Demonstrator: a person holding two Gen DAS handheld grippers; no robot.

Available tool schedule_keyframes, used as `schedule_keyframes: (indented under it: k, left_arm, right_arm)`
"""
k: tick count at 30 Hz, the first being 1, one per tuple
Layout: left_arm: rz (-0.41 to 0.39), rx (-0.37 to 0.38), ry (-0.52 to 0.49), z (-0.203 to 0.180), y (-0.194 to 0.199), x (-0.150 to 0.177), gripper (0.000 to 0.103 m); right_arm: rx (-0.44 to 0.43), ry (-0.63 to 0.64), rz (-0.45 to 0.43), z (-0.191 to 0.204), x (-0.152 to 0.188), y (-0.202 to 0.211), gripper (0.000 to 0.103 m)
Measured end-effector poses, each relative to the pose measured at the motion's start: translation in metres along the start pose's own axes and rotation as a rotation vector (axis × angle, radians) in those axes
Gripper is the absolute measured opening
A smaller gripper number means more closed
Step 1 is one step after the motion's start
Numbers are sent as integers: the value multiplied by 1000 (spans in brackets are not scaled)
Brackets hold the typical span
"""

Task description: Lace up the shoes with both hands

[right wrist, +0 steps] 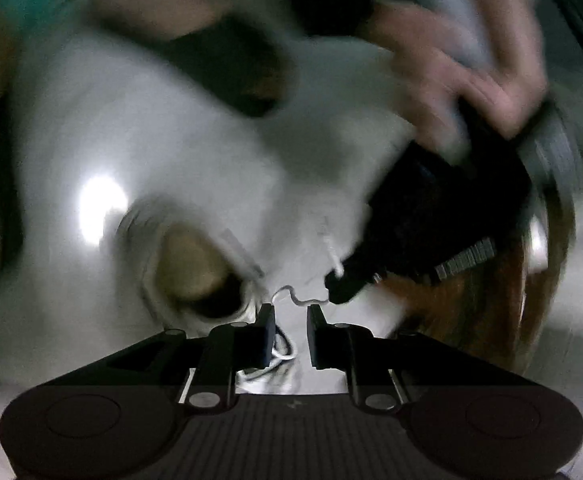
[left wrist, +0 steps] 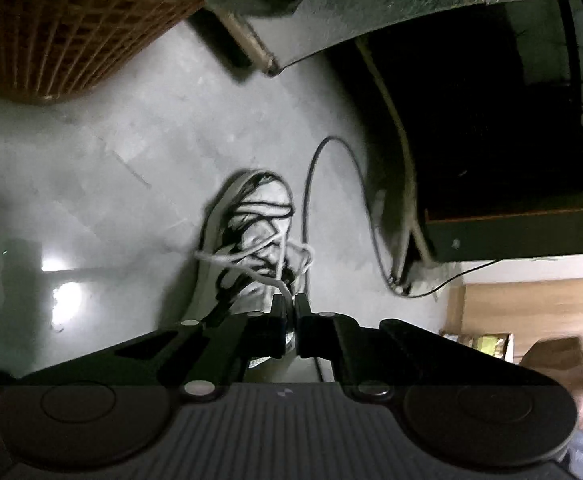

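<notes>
A white and grey shoe [left wrist: 247, 232] with black trim lies on the grey floor, toe pointing away, with its white lace [left wrist: 281, 256] loose across the tongue. My left gripper [left wrist: 290, 300] is shut on one strand of that lace just above the shoe's collar. The right wrist view is heavily blurred. In it my right gripper [right wrist: 290, 316] stands open, and a thin piece of lace [right wrist: 295, 296] runs from its left fingertip across to the left gripper [right wrist: 336, 293], which a hand [right wrist: 471, 76] holds. The shoe's opening [right wrist: 195, 264] shows to the left.
A brown wicker basket [left wrist: 71, 28] stands at the far left. A black cable [left wrist: 311, 184] loops on the floor right of the shoe. Dark furniture [left wrist: 491, 152] fills the right side, with a wooden cabinet [left wrist: 531, 312] below it. Light glares off the floor [left wrist: 63, 280].
</notes>
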State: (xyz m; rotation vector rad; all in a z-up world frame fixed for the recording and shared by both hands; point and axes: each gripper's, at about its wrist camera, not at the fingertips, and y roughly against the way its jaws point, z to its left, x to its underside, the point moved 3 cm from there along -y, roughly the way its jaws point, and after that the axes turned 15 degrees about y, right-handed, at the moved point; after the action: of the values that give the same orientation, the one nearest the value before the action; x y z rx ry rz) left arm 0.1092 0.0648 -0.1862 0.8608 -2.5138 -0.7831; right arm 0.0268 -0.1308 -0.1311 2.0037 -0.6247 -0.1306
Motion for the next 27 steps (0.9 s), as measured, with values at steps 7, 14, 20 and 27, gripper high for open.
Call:
schedule_keyframes:
  k: [7,14,20,27]
  left_arm:
    - [-52,31,-41,-10,7,0,5]
    - [-68,33,-63,-14,8,-2,5]
    - [-69,34,-83,-17,11,0,5]
    - [-67,3,-129,-17,14,6,5]
  right_arm:
    - [-120,-959,52,-72,18,5,18]
    - [-33,-1630,54,-66,47,6,18]
    - [98,-2001,19,-49,39,5,18]
    - [188,-2147,-2,-39,29,10,19]
